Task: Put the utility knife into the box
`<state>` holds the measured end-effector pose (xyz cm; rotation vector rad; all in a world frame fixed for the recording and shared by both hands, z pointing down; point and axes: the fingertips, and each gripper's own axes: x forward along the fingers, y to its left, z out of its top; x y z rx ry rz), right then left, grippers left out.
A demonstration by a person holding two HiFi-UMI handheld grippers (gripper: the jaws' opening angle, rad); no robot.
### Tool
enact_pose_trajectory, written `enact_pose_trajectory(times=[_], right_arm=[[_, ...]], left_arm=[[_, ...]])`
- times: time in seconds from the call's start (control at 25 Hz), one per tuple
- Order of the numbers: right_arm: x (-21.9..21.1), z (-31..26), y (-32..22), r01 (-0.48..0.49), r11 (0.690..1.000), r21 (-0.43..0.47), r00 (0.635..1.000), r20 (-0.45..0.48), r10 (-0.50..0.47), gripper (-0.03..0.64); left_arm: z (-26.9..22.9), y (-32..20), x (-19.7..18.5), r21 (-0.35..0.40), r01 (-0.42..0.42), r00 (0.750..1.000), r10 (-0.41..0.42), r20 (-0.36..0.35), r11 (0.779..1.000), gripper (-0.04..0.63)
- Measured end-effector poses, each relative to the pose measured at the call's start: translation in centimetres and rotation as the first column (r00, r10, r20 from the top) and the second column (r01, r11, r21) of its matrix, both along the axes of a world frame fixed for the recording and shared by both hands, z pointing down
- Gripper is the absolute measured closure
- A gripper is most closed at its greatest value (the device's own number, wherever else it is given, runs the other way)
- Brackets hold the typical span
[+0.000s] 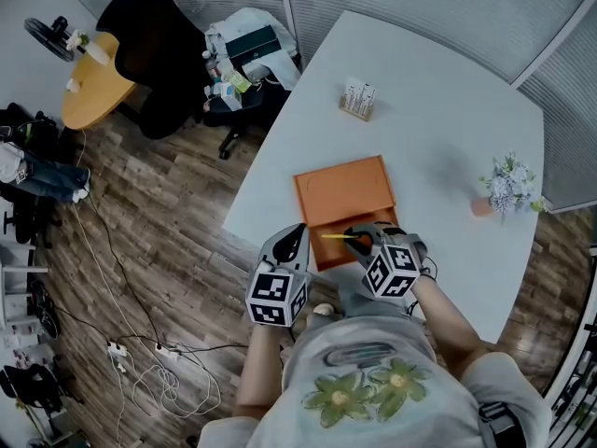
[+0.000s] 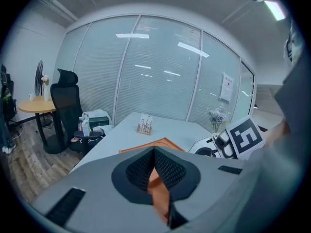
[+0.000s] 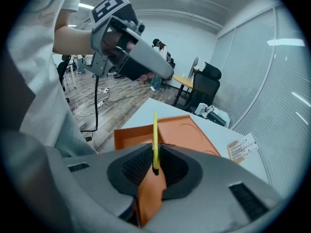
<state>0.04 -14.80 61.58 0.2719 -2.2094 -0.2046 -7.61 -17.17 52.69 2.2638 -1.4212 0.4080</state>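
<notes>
An orange box lies open on the white table, near its front edge. My right gripper hovers over the box's near side, shut on a thin yellow utility knife. In the right gripper view the knife sticks straight out from between the pads, above the box. My left gripper hangs at the box's near left corner with its jaws together and nothing held. The left gripper view shows its tips meeting over the box, with the right gripper beside it.
A small card stand sits at the table's far side and a potted flower at the right. A black office chair, a round wooden table and floor cables lie left of the table.
</notes>
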Motion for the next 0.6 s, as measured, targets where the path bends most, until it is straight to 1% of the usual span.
enact_pose_trajectory(times=[0.6], right_arm=[[-0.2,2.9,-0.2,0.027,0.999,-0.037,0.998,-0.052,-0.029,0.561]], left_arm=[[0.8,0.1,-1.1,-0.022,0.032,0.999,-0.032,-0.004,0.999,0.595]])
